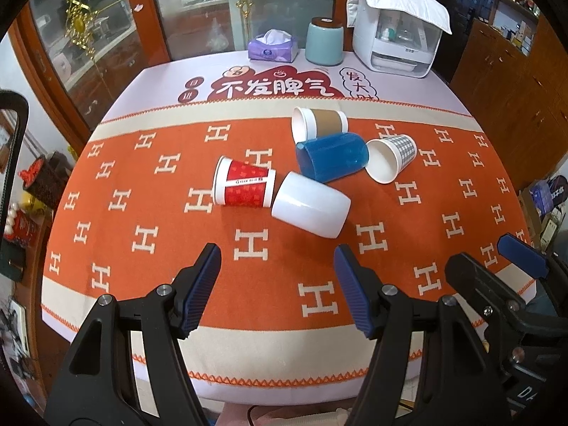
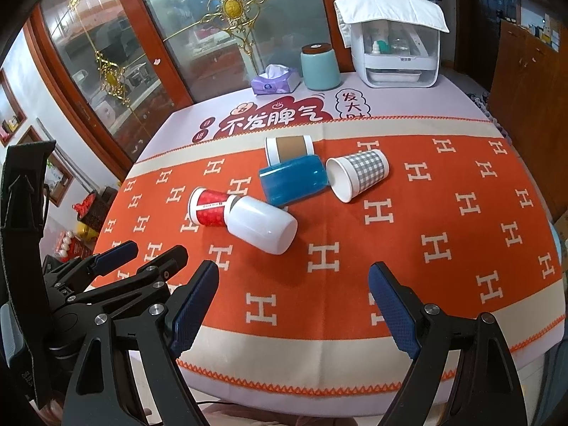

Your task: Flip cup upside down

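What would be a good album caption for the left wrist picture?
Open left gripper hovers before five toppled cups, nearest the white cup, on an orange patterned cloth.

Both views were evenly and fairly brightly lit by soft indoor light from above, with no hard shadows; the cups cast only faint, short shadows on the orange cloth (image 1: 142, 184). The white cup (image 1: 310, 204) showed a mild sheen along its side, and the blue cup (image 2: 293, 179) glinted slightly. The glass cabinet doors (image 2: 149, 35) at the far left carried pale reflections. Strong fisheye bending curved the table edges and door frames, and black vignetting filled the corners. The centre was sharp; the room's dim right side and outer margins looked softer and grainy.
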`<move>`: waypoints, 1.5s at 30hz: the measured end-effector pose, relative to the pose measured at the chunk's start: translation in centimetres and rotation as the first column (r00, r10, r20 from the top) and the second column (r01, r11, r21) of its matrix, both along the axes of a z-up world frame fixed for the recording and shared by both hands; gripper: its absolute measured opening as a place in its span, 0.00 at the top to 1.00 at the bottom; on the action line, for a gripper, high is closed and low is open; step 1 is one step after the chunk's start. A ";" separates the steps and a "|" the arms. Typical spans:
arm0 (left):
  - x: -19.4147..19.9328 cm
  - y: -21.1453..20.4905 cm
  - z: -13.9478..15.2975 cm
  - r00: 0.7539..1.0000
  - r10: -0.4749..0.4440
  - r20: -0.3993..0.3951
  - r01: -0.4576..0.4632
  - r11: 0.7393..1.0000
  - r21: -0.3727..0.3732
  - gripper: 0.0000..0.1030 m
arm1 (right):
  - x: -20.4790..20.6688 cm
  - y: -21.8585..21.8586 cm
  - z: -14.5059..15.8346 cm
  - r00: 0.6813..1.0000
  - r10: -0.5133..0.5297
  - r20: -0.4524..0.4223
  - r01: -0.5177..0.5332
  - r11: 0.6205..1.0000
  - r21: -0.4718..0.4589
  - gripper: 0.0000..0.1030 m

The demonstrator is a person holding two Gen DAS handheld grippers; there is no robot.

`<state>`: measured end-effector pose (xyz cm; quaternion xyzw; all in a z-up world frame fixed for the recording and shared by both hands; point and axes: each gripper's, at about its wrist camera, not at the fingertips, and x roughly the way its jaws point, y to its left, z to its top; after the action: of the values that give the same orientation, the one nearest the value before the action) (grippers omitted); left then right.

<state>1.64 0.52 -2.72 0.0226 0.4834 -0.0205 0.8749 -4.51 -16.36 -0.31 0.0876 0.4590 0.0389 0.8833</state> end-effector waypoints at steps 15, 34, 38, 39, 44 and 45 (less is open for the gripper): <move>2.7 -2.3 1.0 0.978 -0.207 -0.033 0.210 0.968 0.136 0.38 | 2.8 -2.1 -1.8 0.990 -0.111 -0.090 0.121 0.986 0.112 0.15; 11.3 -6.0 -5.9 0.456 -0.858 -0.236 0.882 0.400 0.249 0.37 | 6.3 -3.2 -13.7 0.862 -0.404 -0.307 0.468 0.866 0.175 0.15; 10.0 -8.0 -9.6 0.296 -0.897 -0.329 0.930 0.191 0.315 0.37 | 5.7 -3.4 -15.3 0.843 -0.426 -0.329 0.496 0.851 0.171 0.15; 9.6 -8.4 -10.6 0.258 -0.899 -0.355 0.939 0.147 0.310 0.37 | 5.6 -3.4 -15.7 0.838 -0.432 -0.332 0.504 0.847 0.170 0.15; 9.0 -9.6 -14.0 0.203 -0.878 -0.434 0.947 0.063 0.315 0.36 | 5.0 -3.5 -16.8 0.828 -0.448 -0.338 0.520 0.839 0.159 0.15; 8.9 -9.8 -14.6 0.205 -0.874 -0.440 0.942 0.054 0.331 0.36 | 4.9 -3.4 -17.1 0.828 -0.451 -0.334 0.519 0.841 0.154 0.15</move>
<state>10.58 -9.31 -17.34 0.5644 0.3941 -0.4293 0.5847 0.36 -19.78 -17.39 0.3118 0.5353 -0.1465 0.7712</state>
